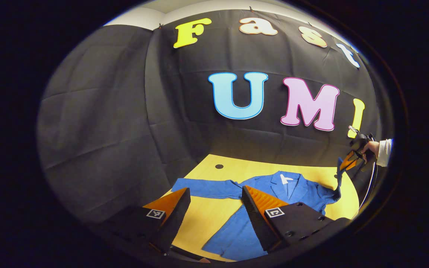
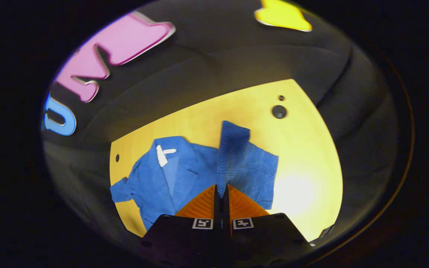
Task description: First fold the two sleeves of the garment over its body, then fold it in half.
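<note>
R gripper (image 2: 220, 193) pinches sleeve (image 2: 233, 149); L gripper (image 1: 214, 197) spread wide.

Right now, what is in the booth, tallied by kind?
Blue jacket: 1
Tongs: 2, left tongs open, right tongs shut on the jacket's sleeve
Wooden table: 1
Person's hand: 1
Total: 5

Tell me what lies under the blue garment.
The blue garment lies spread on a yellow wooden table. The right claw lifts one sleeve off it. Whatever is beneath the cloth's body is covered.
</note>
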Available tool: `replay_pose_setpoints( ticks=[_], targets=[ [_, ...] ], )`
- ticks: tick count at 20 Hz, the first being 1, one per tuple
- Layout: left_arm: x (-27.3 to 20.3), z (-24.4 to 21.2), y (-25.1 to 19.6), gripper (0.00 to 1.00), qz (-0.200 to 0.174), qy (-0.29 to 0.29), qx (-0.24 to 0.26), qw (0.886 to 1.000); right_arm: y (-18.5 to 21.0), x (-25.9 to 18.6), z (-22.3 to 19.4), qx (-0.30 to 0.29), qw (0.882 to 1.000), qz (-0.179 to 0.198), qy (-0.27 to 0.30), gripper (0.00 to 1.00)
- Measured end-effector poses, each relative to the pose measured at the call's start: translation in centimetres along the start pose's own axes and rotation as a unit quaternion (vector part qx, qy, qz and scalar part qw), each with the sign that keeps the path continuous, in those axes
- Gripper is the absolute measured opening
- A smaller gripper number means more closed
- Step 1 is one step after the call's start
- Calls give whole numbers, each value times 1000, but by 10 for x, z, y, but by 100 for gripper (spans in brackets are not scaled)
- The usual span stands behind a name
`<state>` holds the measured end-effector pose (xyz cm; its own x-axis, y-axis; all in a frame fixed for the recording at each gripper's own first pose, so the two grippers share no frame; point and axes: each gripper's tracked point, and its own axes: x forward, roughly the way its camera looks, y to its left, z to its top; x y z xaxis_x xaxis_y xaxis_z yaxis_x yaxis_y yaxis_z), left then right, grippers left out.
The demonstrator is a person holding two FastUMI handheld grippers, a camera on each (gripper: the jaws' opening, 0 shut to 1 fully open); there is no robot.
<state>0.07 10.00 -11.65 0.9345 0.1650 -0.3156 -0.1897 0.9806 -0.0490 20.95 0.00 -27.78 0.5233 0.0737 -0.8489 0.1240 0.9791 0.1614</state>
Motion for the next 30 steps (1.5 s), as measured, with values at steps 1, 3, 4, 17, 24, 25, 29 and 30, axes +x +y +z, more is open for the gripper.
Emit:
replay_pose_setpoints(
  ticks=[1,3,4,17,24,25,29,30],
  targets=[
    [-3,-7,4,80,5,8,-7,1000,34,12,3,-11,1000,13,0,5],
    [-12,-20,13,80,14,20,-24,999,104,34,-11,-19,999,49,10,4],
    [-17,-27,18,81,23,23,-28,999,136,47,-21,-23,998,63,17,5],
    [-45,-110,46,82,116,133,-95,980,306,192,-132,-9,987,111,118,5],
    [-38,-113,55,82,131,141,-111,975,351,193,-144,31,968,198,152,40],
    [-34,-111,54,82,129,139,-108,976,358,189,-146,32,965,210,154,60],
    [-27,-106,51,82,124,131,-95,979,357,185,-151,3,966,210,148,88],
    [-27,-104,51,82,123,130,-95,979,354,183,-151,-5,967,209,145,69]
  ],
)
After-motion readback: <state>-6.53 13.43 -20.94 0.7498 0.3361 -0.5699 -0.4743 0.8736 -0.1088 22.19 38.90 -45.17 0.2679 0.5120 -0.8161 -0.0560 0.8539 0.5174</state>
